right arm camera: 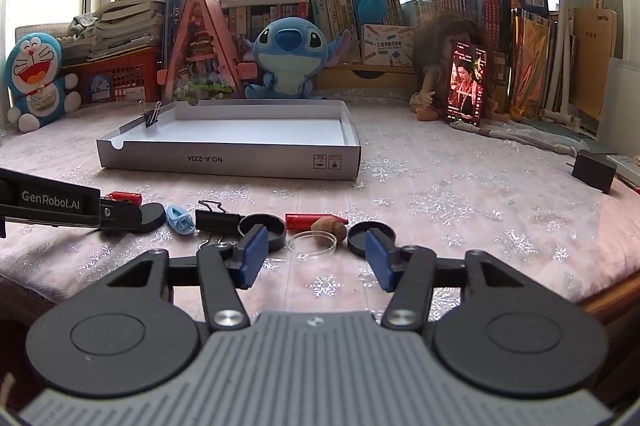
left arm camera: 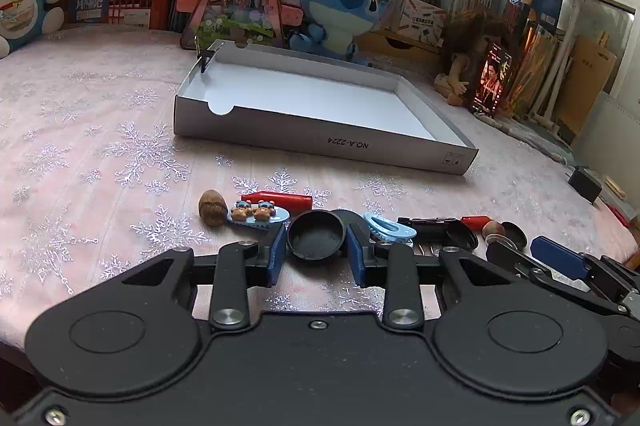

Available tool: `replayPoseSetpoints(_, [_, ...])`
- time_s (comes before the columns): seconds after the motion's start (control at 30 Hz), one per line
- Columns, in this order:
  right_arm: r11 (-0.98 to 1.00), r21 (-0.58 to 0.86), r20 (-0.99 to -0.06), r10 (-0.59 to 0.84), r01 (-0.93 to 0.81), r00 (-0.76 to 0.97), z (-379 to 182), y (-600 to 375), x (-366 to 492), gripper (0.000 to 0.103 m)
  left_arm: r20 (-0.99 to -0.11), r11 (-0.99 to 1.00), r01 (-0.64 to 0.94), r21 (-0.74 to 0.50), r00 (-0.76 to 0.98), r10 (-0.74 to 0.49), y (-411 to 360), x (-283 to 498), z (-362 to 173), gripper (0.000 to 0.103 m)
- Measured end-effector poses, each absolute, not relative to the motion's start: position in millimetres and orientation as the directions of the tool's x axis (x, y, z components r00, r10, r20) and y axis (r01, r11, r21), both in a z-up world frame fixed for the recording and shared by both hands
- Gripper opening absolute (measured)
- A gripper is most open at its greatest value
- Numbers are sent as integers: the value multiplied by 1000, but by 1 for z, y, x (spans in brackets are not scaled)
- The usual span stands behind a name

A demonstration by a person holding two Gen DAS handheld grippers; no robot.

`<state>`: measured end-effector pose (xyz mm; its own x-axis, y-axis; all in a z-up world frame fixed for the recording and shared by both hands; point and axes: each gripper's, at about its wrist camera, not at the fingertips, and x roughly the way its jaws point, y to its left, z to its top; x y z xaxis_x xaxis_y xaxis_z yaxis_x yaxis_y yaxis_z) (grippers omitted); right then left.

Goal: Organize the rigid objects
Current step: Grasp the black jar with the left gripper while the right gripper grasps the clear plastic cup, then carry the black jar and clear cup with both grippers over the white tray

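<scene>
My left gripper (left arm camera: 316,246) is shut on a black round lid (left arm camera: 316,234) just above the tablecloth; it also shows at the left of the right wrist view (right arm camera: 148,216). Around it lie a walnut (left arm camera: 213,212), a blue bear hair clip (left arm camera: 258,214), a red cylinder (left arm camera: 280,199) and a blue claw clip (left arm camera: 390,228). My right gripper (right arm camera: 314,258) is open and empty, above a clear ring (right arm camera: 312,244), between a black cup (right arm camera: 264,226) and a black lid (right arm camera: 370,234). The empty white box (right arm camera: 232,161) stands behind.
A binder clip (right arm camera: 150,115) grips the box's left wall. Another binder clip (right arm camera: 216,220), a red crayon (right arm camera: 312,220) and a walnut (right arm camera: 329,228) lie in the row. A phone (right arm camera: 466,87), plush toys and books line the back. A black block (right arm camera: 594,171) sits at the right.
</scene>
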<state>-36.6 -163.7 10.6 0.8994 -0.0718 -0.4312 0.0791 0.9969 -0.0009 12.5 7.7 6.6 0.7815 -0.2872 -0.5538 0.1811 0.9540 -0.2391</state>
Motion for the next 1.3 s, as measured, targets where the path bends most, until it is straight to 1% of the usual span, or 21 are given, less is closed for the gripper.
replayPoseSetpoints(0.13, [998,-11,-435,-65,67,898,10,-162,-36,51,-549,957,193,-218,786,-284,5,9,7,31])
replayPoseSetpoints(0.37, [998,-18,-450,-67,66,891,9,-162,-27,50,-531,959,222,-177,799,-283,-2,0,13,31])
replayPoseSetpoints(0.43, [998,-16,-456,-66,65,887,9,-163,-26,47,-527,959,225,-172,802,-283,-3,-2,15,31])
replayPoseSetpoints(0.5, [997,-25,-460,-76,73,884,7,-163,-25,39,-523,960,227,-166,805,-281,-3,-3,16,31])
replayPoseSetpoints(0.6, [997,-23,-469,-77,75,880,5,-163,-24,38,-523,961,231,-152,806,-277,-3,-4,18,31])
replayPoseSetpoints(0.67, [997,-23,-476,-72,70,876,4,-163,-23,34,-523,961,233,-148,806,-276,-3,-4,19,31])
replayPoseSetpoints(0.93, [998,-24,-459,-57,52,887,12,-162,-24,33,-515,959,247,-137,809,-282,-4,-4,28,31])
replayPoseSetpoints(1.3, [997,65,-464,-1,35,886,40,-177,-8,33,-521,954,266,-135,800,-297,1,12,49,31])
